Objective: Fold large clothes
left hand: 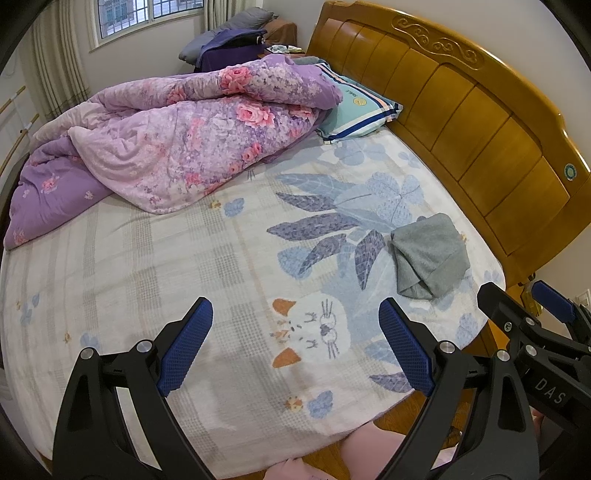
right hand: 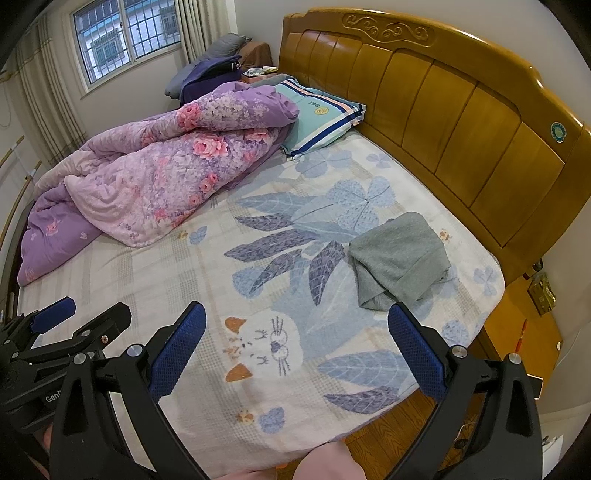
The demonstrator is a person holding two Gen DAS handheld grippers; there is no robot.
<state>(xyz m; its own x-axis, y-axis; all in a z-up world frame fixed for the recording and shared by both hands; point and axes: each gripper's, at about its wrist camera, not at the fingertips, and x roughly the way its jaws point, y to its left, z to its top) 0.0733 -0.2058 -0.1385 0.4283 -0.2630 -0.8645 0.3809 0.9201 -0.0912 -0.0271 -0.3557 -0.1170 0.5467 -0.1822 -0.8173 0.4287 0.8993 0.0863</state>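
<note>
— Bedroom, seen over the near edge of a bed (left hand: pixel 147 280). Where is the garment?

— Gray garment (left hand: pixel 428 254) lying crumpled at about 3 o'clock on the patterned sheet, near the wooden headboard (left hand: pixel 480 122) but apart from it. Bunched into a loose heap, one edge tucked under. Seen also from the right wrist (right hand: pixel 399 258), again toward 3 o'clock, just beyond that gripper's right finger.

— And the grippers?

— Left gripper (left hand: pixel 295 345) spread wide, holding nothing, blue pads (left hand: pixel 186 345) hovering above the cat picture (left hand: pixel 317 328) on the sheet. Right gripper (right hand: pixel 297 350) likewise wide and empty, above the same cat (right hand: pixel 266 343). Neither touching the garment. Side by side: right gripper showing at 4 o'clock in the left view (left hand: pixel 532 325), left one at 8 o'clock in the right view (right hand: pixel 66 332).

— Anything else on the bed?

— Purple floral quilt (left hand: pixel 177 147) heaped at 10 to 11 o'clock, well apart from the garment. Striped teal pillow (left hand: pixel 354 110) at 1 o'clock against the headboard, partly under the quilt's end. Window (right hand: pixel 122 33) with curtains at 11 o'clock, dark bedding piled beneath it. Wooden floor (right hand: pixel 399 428) at 5 o'clock past the mattress corner. Pink fabric at 6 o'clock along the bottom edge; cannot tell what it belongs to.
</note>
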